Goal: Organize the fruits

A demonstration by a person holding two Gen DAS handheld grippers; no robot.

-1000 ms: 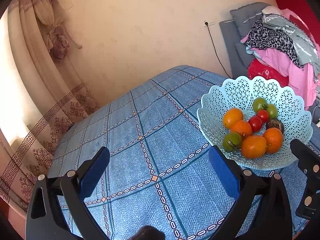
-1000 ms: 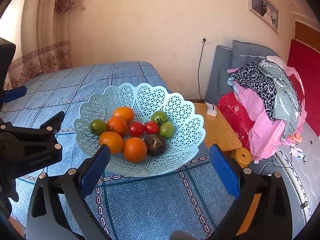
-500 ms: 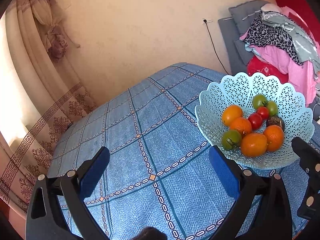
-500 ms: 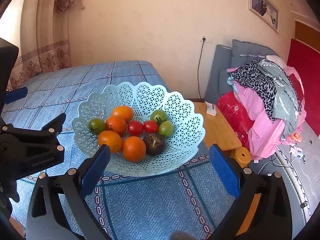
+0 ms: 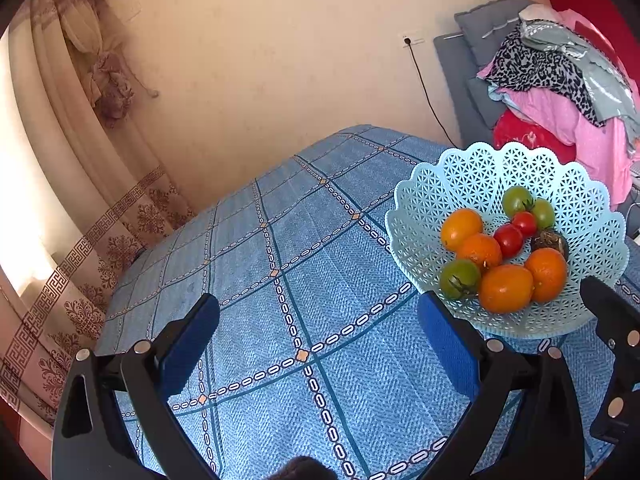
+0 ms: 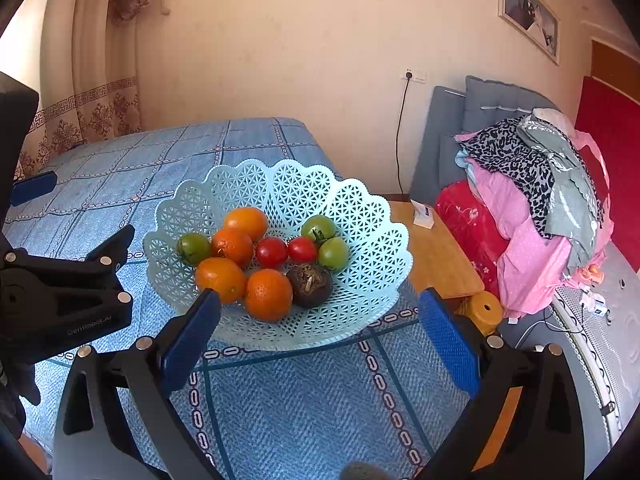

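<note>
Sitting on the blue tablecloth (image 6: 304,400), the lattice basket (image 6: 360,216) holds every fruit. Right gripper (image 6: 318,334) gapes wide before it; left gripper (image 5: 318,344) spread over bare cloth. Only the right view shows the wooden side table (image 6: 436,256).

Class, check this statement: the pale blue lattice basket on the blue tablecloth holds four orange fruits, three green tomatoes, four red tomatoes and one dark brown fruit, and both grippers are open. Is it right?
One detail is wrong: the basket holds two red tomatoes, not four, as the right wrist view shows. The rest stands: four orange fruits, three green tomatoes, one dark brown fruit, both grippers open.
</note>
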